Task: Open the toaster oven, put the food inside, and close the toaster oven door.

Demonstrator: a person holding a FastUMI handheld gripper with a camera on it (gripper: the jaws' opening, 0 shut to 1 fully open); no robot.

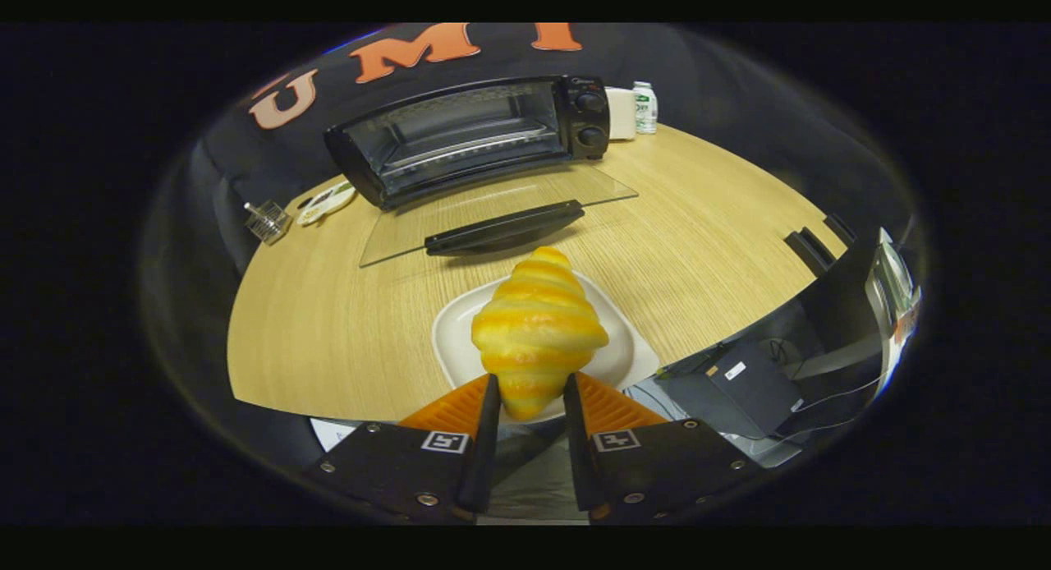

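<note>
The gripper (530,399) is pinching the croissant (538,328) by its near tip between both fingers, over the white plate (460,340). Beyond them, the toaster oven (476,135) is waiting, its glass door (493,213) lying open on the bench (328,307), seemingly for loading.

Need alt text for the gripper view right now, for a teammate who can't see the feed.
The gripper is shut on a yellow striped croissant over a white square plate on the round wooden table. Beyond, the black toaster oven stands with its glass door folded down open.
</note>
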